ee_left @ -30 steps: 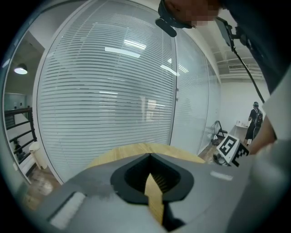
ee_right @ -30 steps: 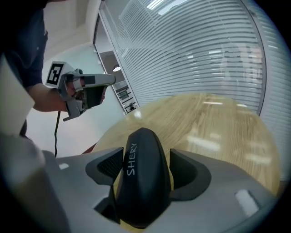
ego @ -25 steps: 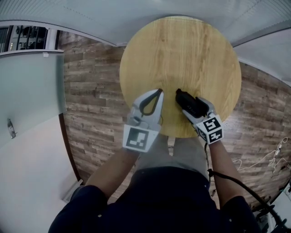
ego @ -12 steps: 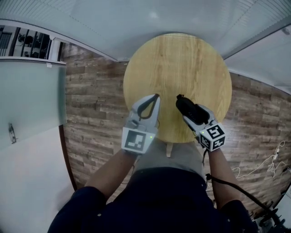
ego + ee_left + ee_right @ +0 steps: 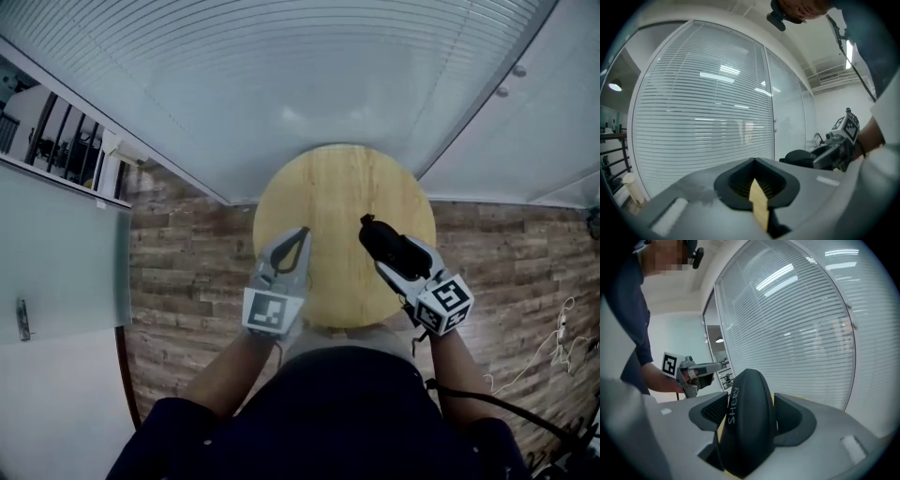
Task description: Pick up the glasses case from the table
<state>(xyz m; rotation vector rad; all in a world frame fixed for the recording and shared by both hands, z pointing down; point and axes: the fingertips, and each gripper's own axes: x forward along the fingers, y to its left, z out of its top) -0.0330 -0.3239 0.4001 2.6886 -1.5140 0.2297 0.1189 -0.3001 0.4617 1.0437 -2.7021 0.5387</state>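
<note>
Clamping glasses case [image 5: 746,418], right hand-held gripper [image 5: 375,236].

A round tabletop [image 5: 342,192] of pale yellowish wood sits at the centre of the head view, its grain running up and down the frame. It stands on a floor [image 5: 183,253] of brown wooden planks, which shows to its left and right. Its upper edge lies near the foot of a wall of white slatted blinds [image 5: 281,94] that fills the upper frame.

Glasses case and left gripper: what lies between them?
Nothing: in the head view only bare wooden table shows between the glasses case and the left gripper.
</note>
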